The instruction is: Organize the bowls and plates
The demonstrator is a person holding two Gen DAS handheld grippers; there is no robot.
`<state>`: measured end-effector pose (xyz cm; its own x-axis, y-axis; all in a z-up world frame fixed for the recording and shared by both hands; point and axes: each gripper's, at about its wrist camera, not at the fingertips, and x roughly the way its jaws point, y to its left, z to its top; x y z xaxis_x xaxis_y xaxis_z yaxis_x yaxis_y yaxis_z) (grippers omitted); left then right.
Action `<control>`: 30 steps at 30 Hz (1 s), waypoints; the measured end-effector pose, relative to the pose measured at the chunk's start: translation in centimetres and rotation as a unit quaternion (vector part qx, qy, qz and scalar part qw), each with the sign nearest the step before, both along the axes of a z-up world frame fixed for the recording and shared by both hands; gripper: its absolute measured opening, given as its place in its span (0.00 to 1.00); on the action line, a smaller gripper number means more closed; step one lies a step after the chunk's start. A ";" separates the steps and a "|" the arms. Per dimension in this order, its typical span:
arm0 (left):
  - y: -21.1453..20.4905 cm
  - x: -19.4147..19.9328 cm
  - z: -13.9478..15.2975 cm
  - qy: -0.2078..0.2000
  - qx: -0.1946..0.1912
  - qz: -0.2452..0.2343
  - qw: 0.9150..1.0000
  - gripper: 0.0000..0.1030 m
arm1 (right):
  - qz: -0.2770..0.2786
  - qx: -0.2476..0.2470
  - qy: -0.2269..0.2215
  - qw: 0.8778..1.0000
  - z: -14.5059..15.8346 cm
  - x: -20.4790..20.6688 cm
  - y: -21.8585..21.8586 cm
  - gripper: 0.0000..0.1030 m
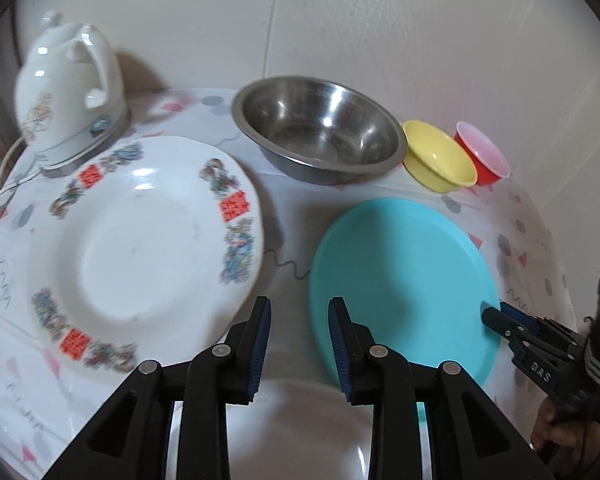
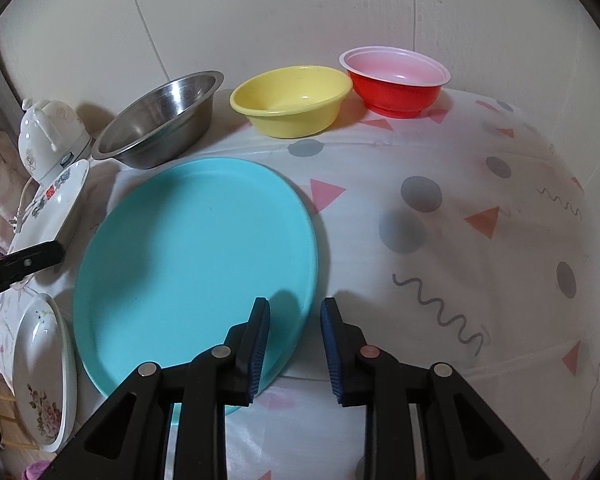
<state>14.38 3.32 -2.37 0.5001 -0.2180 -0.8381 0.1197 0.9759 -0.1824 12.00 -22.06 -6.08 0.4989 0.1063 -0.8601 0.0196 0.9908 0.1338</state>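
Here, a table under a cloth (image 2: 440,216) with dots, triangles, squiggles, against a pale wall (image 2: 260,12). Teal plate (image 2: 196,264) central; steel bowl (image 2: 160,120), yellow bowl (image 2: 292,100), red bowl (image 2: 396,80) at the back. Left gripper (image 1: 300,308) and right gripper (image 2: 296,308) both parted, empty.

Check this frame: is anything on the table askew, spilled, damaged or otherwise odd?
Nothing spilled or broken. The steel bowl sits tilted, its rim higher on the wall side, apparently propped against something; what, I cannot tell. The yellow bowl, red bowl and turquoise plate sit level. The patterned plate is blurred.
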 end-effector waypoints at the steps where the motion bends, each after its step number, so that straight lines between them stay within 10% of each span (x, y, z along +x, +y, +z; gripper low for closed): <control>1: 0.4 -0.5 0.3 -0.005 -0.003 0.004 1.000 0.30 | -0.002 0.003 0.003 1.000 0.0 0.1 -0.1 0.27; 15: 9.3 -5.5 2.0 -0.042 -0.038 0.108 0.993 0.31 | 0.053 0.050 -0.041 0.997 3.8 0.4 3.1 0.32; 30: 15.0 -8.0 0.2 -0.035 -0.049 0.178 0.982 0.32 | 0.202 0.120 0.024 0.972 2.1 -0.6 12.7 0.32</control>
<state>6.35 18.36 -2.21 0.6156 -0.0976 -0.7820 -0.2094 0.9363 -0.2818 11.37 -9.36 -4.00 0.3340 0.4855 -0.8079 -0.3533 0.8591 0.3702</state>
